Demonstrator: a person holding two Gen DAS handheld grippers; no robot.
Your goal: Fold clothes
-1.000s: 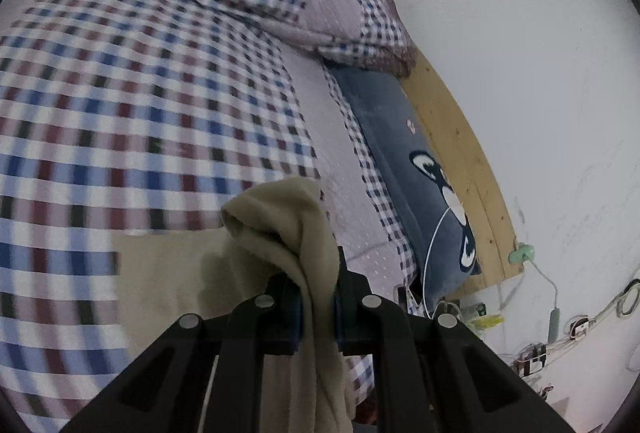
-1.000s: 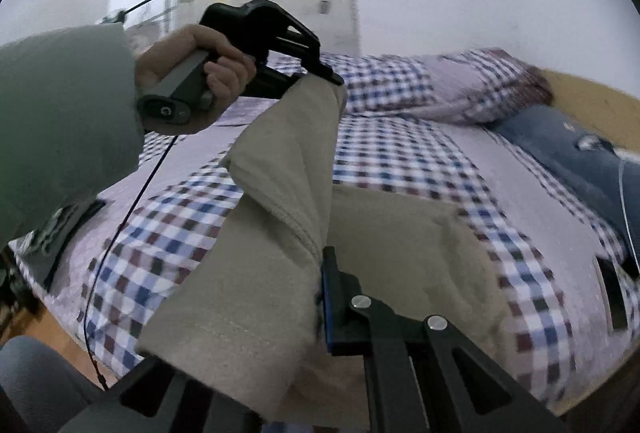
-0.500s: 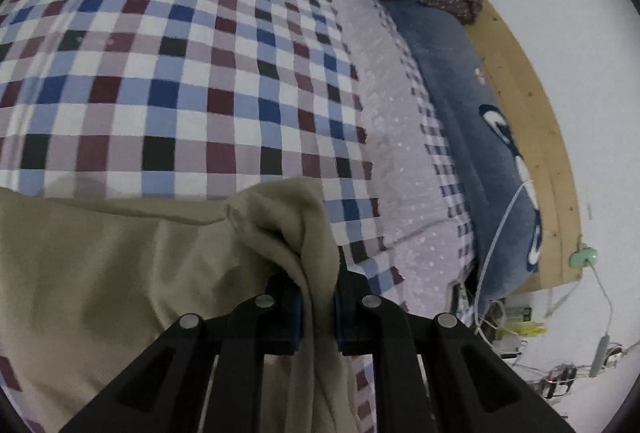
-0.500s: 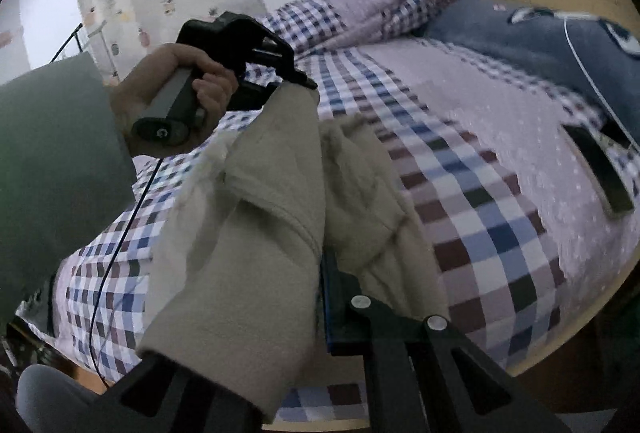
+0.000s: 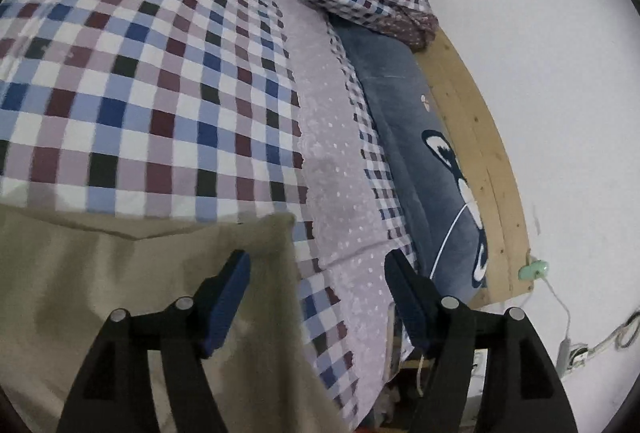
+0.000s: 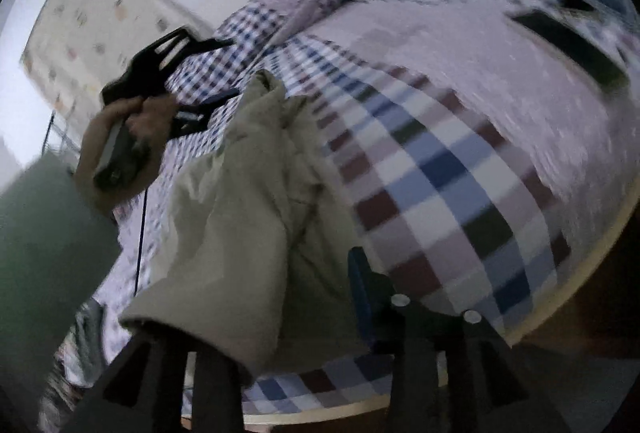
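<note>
On the checked bed [image 5: 152, 81], laying the beige garment [image 5: 132, 293] flat for its next fold, left gripper [image 5: 316, 297] jaws opening above its corner, right gripper [image 6: 280, 297] jaws opening, cloth draped between.

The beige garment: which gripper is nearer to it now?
Right. The beige garment drapes over one side of the right gripper, whose jaws are opening. The left gripper, jaws opening too, hovers over the garment's far corner, apparently not touching.

My left gripper [image 5: 316, 265]: black arms, blue pads, silver screws. Right gripper [image 6: 280, 297] the same. Grey-green sleeve [image 6: 44, 233] beside the hand [image 6: 120, 137]; black cable below the hand.
</note>
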